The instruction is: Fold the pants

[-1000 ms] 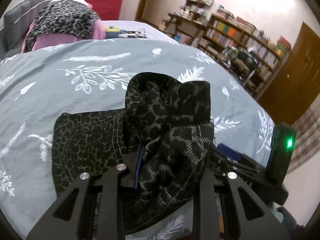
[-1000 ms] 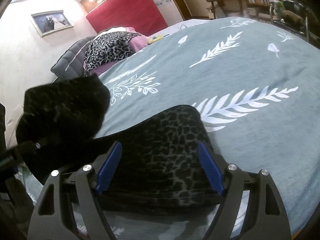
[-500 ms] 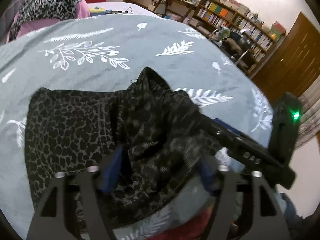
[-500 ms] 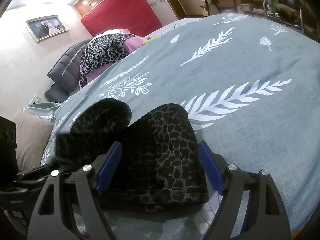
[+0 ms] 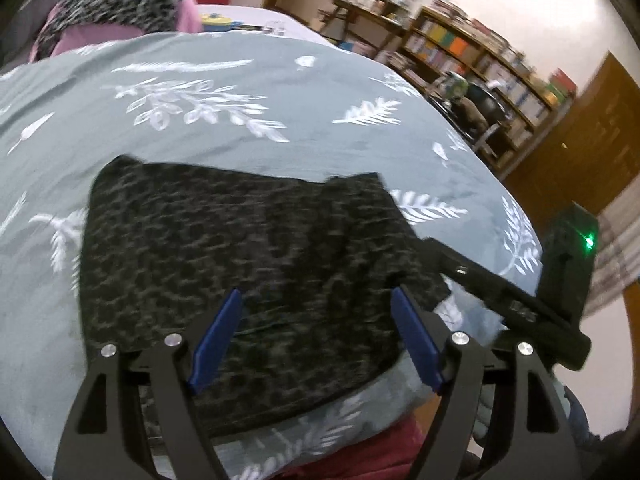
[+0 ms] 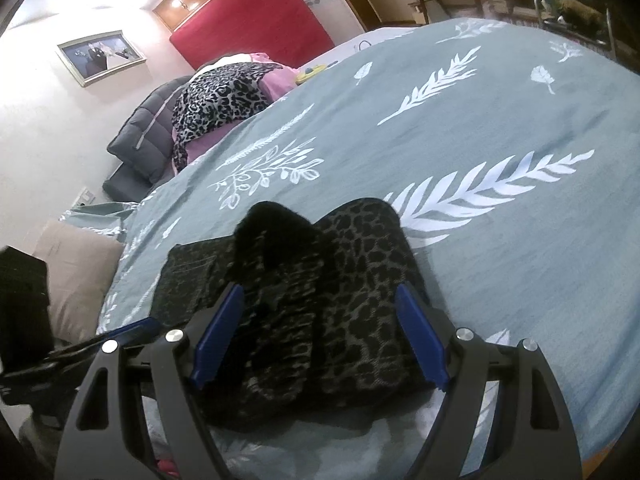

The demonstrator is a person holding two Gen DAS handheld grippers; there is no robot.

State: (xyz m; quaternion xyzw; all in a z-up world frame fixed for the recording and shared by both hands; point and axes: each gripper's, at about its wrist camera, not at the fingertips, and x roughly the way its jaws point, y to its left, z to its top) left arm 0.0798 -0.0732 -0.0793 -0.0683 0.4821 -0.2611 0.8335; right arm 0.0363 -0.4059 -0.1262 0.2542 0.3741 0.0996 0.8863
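Pants (image 5: 248,264), dark with a leopard print, lie folded in a compact stack on the grey leaf-print bedspread (image 5: 248,92), near its front edge. Left gripper (image 5: 316,320) is held just above the near part of the stack, jaws spread wide, nothing between the blue pads (image 5: 216,336). Right gripper (image 6: 318,322) is also spread wide and empty; the pants (image 6: 360,280) lie directly ahead between its fingers, one fold bulging upward at the far side.
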